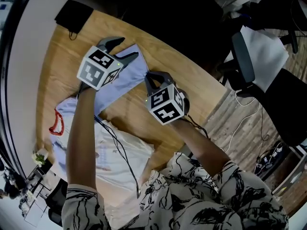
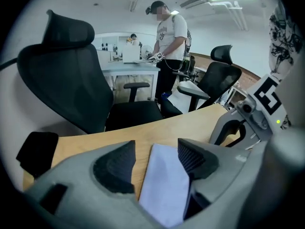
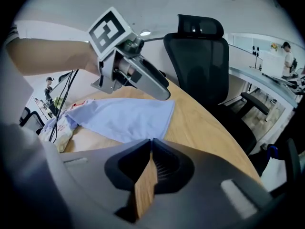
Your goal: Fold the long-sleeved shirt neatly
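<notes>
Desk (image 1: 129,116): the long-sleeved shirt (image 1: 129,162) lies opened out and rumpled, and we see no fold in its body. One sleeve (image 1: 127,75) stretches slantwise over the wood. The left gripper (image 1: 125,48) straddles the cuff end, jaws released around the cloth. The right gripper (image 1: 149,78) sits at the sleeve's edge, jaws clenched; we cannot tell whether cloth is caught. We judge the folding barely begun.

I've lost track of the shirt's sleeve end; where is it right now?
Head view, upper left: the sleeve end lies on the table, between the parted left tongs, beside the right tongs.
</notes>
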The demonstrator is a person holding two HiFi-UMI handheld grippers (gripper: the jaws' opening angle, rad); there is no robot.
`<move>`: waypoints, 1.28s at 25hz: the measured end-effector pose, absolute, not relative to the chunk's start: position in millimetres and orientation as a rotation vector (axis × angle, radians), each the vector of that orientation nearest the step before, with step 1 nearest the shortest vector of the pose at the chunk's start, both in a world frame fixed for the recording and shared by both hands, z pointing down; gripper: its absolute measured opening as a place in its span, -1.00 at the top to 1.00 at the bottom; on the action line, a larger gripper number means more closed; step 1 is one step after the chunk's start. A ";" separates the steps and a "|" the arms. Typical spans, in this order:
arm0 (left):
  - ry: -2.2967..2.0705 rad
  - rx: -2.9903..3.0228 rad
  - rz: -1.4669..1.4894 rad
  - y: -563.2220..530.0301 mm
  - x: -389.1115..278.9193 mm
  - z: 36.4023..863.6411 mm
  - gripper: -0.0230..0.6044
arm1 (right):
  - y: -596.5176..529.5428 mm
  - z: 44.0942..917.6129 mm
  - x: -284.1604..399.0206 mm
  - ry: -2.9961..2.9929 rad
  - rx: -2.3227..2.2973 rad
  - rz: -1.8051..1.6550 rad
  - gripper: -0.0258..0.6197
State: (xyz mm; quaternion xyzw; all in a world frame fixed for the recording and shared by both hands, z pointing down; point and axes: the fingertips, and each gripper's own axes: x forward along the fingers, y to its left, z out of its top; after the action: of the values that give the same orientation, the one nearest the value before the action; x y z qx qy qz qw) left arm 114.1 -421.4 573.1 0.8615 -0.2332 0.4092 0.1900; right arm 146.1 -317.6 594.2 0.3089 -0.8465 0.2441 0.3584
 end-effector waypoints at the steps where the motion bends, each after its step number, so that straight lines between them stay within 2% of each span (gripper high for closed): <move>1: -0.640 2.403 1.181 -423.0 115.8 579.6 0.05 | -317.5 594.3 146.3 -2.184 0.798 0.626 0.83; 4: -0.613 2.352 1.277 -423.4 118.0 597.1 0.26 | -316.1 594.4 145.5 -2.189 0.801 0.595 0.83; 6: -0.604 2.318 1.310 -419.9 119.7 605.5 0.46 | -314.1 594.9 145.8 -2.192 0.801 0.576 0.83; 8: -0.606 2.297 1.297 -417.5 122.5 607.9 0.56 | -313.3 596.6 148.2 -2.189 0.803 0.580 0.83; 9: -0.606 2.295 1.287 -416.7 123.9 607.1 0.84 | -314.9 597.6 150.3 -2.187 0.808 0.589 0.84; 12: -0.676 2.357 1.211 -428.4 122.0 583.5 0.85 | -340.0 583.1 159.2 -2.220 0.883 0.607 0.84; 17: -0.881 2.481 0.791 -474.4 100.3 459.4 0.85 | -399.5 483.5 162.5 -2.397 1.040 0.502 0.85; 21: -1.015 2.599 0.740 -477.9 83.8 377.2 0.85 | -414.9 407.2 154.2 -2.526 1.086 0.385 0.85; 24: -1.105 2.666 0.690 -462.1 65.1 327.0 0.85 | -402.4 354.0 137.8 -2.604 1.079 0.330 0.85; 29: -1.223 2.818 0.448 -413.0 29.7 223.8 0.85 | -352.3 253.0 102.3 -2.787 0.991 0.196 0.85; 32: -1.276 2.857 0.459 -380.6 1.8 184.2 0.85 | -319.7 219.7 73.3 -2.835 0.921 0.138 0.85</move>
State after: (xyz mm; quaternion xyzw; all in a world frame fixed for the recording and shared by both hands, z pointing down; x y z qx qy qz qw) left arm 1.8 -380.6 184.2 0.9033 -0.4036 0.1450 -0.0105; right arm 73.3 -319.7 219.7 0.3078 -0.9471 0.0462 0.0787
